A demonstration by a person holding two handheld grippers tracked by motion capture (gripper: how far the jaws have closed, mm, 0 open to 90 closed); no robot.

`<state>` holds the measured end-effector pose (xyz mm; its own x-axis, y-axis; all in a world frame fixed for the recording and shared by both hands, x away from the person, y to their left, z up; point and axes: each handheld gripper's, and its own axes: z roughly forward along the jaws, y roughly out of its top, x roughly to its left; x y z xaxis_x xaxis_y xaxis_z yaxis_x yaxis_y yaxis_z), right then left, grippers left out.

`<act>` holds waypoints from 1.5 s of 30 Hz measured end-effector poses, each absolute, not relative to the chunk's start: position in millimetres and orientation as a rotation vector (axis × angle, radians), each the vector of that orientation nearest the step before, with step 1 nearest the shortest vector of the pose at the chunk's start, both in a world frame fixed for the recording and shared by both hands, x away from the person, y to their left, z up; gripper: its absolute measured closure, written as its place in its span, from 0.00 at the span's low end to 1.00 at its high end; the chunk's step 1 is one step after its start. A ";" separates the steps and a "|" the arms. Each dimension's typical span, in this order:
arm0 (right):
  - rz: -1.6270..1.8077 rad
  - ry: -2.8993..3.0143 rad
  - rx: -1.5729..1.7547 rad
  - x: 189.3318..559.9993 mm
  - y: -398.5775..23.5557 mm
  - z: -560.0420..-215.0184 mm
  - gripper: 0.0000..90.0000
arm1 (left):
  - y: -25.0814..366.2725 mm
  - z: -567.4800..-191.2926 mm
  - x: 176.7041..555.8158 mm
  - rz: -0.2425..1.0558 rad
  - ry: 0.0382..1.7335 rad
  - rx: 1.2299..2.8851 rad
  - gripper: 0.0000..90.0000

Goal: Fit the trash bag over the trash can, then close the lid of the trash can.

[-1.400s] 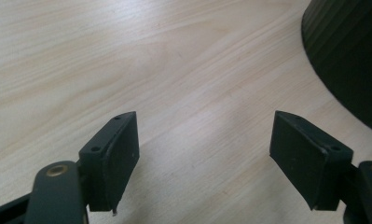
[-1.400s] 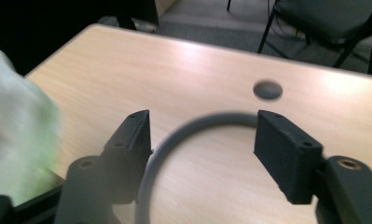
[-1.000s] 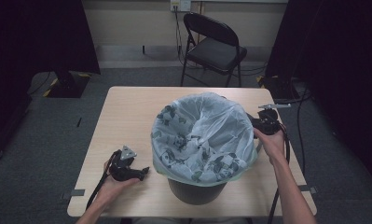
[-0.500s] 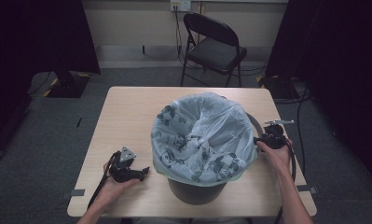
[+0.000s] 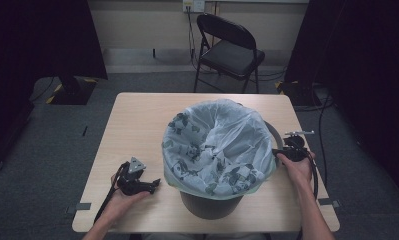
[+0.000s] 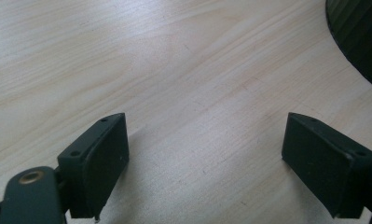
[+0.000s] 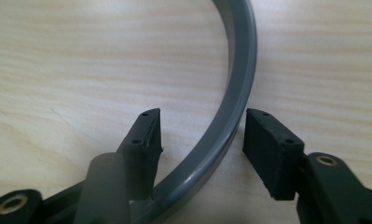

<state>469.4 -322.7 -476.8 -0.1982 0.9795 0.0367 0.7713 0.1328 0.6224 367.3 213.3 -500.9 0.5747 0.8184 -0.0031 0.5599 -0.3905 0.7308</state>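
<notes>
Right jaws straddling the grey ring on the desk, closing in on it.

The grey ring (image 7: 237, 116) lies flat on the desk (image 5: 137, 125) just right of the lined bin (image 5: 214, 150), and its curved band runs up between the jaws of the right gripper (image 7: 200, 140), crossing the gap lengthwise (closer to the left pad, with clear daylight on the other side). These jaws have just been closing and stand about half open, the pads not yet pressing the ring. The left gripper (image 6: 204, 154), well apart on the bin's other side, rests on the desk with jaws released and nothing between them.
</notes>
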 end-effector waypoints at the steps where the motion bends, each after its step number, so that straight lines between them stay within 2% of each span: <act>1: 0.689 2.035 1.678 471.3 -319.9 -479.7 0.53 | 213.1 -501.0 367.3 0.471 1.097 2.099 0.16; 6: 0.668 2.030 1.695 475.7 -317.0 -478.6 0.55 | 213.2 -501.1 367.3 0.469 1.096 2.098 0.16; 10: 0.647 2.010 1.715 481.9 -313.5 -477.1 0.69 | 213.1 -501.4 367.3 0.469 1.095 2.094 0.15; 17: 0.580 1.955 1.765 492.1 -302.0 -475.0 0.81 | 213.1 -501.5 367.1 0.471 1.095 2.093 0.15; 28: 0.617 1.879 1.860 500.2 -310.3 -475.0 0.88 | 213.1 -501.5 367.1 0.472 1.095 2.093 0.15; 45: 0.774 1.832 1.859 507.7 -311.0 -449.0 0.88 | 212.8 -501.5 367.2 0.471 1.097 2.093 0.15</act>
